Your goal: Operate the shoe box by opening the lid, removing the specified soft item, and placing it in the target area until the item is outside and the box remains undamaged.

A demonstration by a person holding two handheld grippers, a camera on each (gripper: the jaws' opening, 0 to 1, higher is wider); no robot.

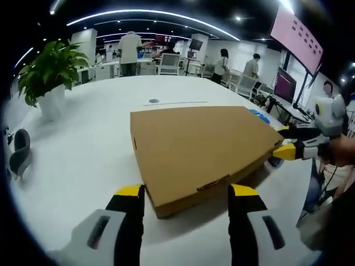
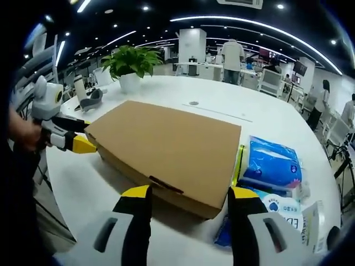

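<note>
Box (image 1: 202, 149) lay closed and flat on the white table (image 1: 83, 155), centre of the left gripper view; lid down, contents hidden. Left gripper (image 1: 188, 197) stood with jaws apart at the bottom of frame, straddling the near edge by the lid tab, contact unclear. Right gripper (image 2: 191, 199) likewise spread at the box's opposite edge in the right gripper view. Blue packs (image 2: 272, 166) lay just beside the box at right, partly cut off, labels unreadable. Plant (image 2: 130, 64) stood upper left. People blurred in the background.

Probably open-plan office: desks (image 1: 111, 69), monitors (image 1: 285, 86).
</note>
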